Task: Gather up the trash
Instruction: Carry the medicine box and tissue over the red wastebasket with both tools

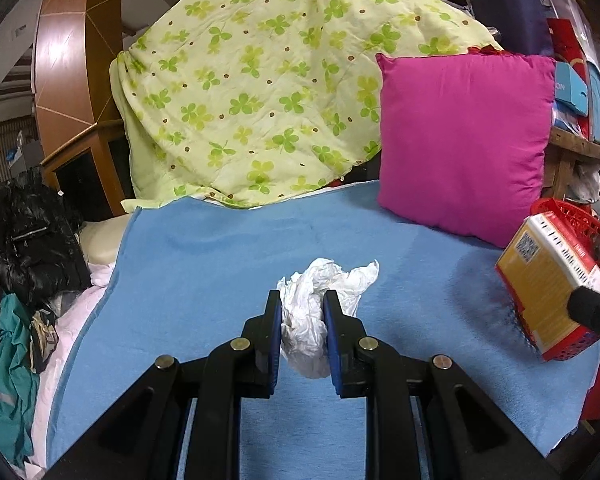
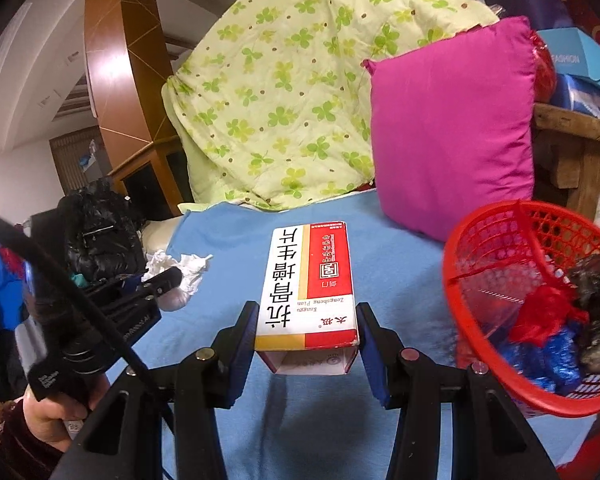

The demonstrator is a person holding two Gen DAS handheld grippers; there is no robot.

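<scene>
Bedding first: we see a blue blanket [image 1: 220, 248] spread flat as the working surface, a green clover-print quilt [image 1: 260, 80] heaped behind it, and a magenta pillow [image 1: 464, 140] propped upright at the right rear. Left edge of the bed holds a black puffer jacket [image 1: 28, 240] and teal clothing. A curved wooden panel [image 1: 60, 60] rises behind; cluttered shelves with blue cartons sit at far right, one reading "FASHION" [image 2: 568, 58].

Our left gripper [image 1: 302, 312] is clamped on a crumpled white tissue [image 1: 320, 300], pads pressing both sides, the wad lifted above the blanket. Our right gripper [image 2: 306, 336] grips a medicine box [image 2: 308, 280] by its long sides, open flap end toward the camera, held over the blanket.

Box writing: large black Chinese characters on white, a red panel with a gold seal, small Latin text "Kanggu Zengsheng Pian". Left view shows its yellow back with a QR code and barcode.

A red mesh basket [image 2: 480, 240] sits just right of the box, holding red and blue wrappers and dark scraps.
</scene>
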